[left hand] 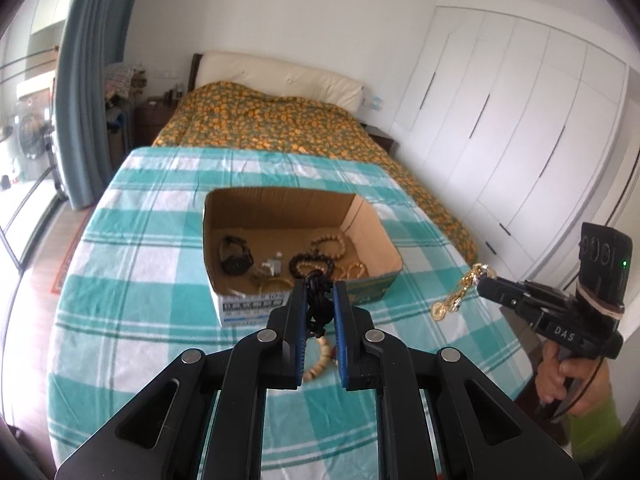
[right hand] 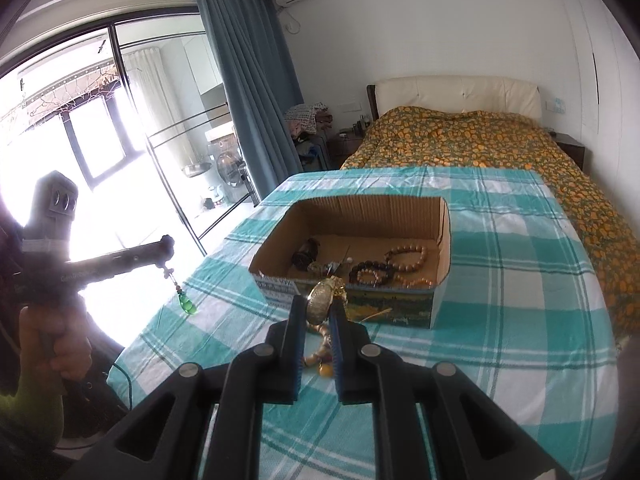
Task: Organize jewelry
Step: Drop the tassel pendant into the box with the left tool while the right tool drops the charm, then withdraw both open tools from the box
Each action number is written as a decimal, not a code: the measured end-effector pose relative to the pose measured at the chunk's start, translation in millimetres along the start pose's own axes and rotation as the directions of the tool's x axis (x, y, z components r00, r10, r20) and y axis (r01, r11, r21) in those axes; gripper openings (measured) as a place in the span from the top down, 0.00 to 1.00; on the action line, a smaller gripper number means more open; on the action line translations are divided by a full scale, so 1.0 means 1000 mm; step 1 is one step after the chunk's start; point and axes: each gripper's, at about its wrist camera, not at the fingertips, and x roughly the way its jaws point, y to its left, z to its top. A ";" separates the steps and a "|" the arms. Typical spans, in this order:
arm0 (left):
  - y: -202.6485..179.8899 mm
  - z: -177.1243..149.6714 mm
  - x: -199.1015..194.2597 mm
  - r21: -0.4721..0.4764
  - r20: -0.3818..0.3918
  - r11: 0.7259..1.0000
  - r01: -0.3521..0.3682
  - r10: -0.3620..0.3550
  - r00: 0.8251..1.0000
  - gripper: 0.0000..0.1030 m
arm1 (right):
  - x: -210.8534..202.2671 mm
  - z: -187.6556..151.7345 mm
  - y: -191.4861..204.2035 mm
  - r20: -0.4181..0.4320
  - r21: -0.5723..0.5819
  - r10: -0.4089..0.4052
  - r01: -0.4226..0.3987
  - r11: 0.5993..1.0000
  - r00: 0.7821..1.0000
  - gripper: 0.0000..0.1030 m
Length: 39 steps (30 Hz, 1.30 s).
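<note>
Two pieces are up off the checked cloth [left hand: 132, 240] at once, and both have the cardboard box [left hand: 384, 236] ahead of and below your fingertips, so the coming move reads as forward and down over its near wall. Your left gripper [left hand: 319, 286] is pinched tight on a black knotted cord [left hand: 318, 300], with pale beads [left hand: 320, 360] of the same string hanging below the pads, long axis near vertical. Your right gripper [right hand: 320, 300] is clamped on a gold pendant chain [right hand: 320, 300], its round medallion standing just above the tips.

Neither hand looks clearly nearer: each wrist view puts the box's near wall just beyond its own tips. Left sits toward the box's left half, right toward its right half.

From the left wrist you see what the right cannot show you of itself: the gold chain [left hand: 460, 292] dangles from the right tips with a coin-like disc at the bottom, hanging beside the box's right corner, not over it. From the right wrist you see the left string ending in a green drop [right hand: 187, 305], well clear of the box on its left. My guess is both tails need to clear the wall before you let go

Already inside lie a dark watch [left hand: 236, 258], a dark bead bracelet [left hand: 312, 266] and a pale bead loop [left hand: 330, 246]
</note>
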 end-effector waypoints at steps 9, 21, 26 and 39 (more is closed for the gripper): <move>0.012 0.042 0.056 0.028 -0.012 0.999 -0.044 0.044 0.999 0.89 | 0.060 0.059 -0.029 0.005 -0.013 -0.062 0.062 0.998 0.998 0.88; 0.045 0.026 0.140 0.018 -0.154 0.991 -0.131 0.133 0.979 0.89 | 0.158 0.056 -0.080 -0.131 0.017 -0.114 0.117 0.993 0.985 0.87; 0.048 0.021 0.141 0.020 -0.159 0.984 -0.175 0.176 0.971 0.80 | 0.148 0.057 -0.085 -0.090 0.035 -0.200 0.204 0.978 0.976 0.65; 0.011 -0.040 0.057 0.048 -0.067 0.979 -0.197 0.200 0.977 0.12 | 0.033 0.010 -0.030 0.081 0.028 -0.230 0.229 0.973 0.970 0.44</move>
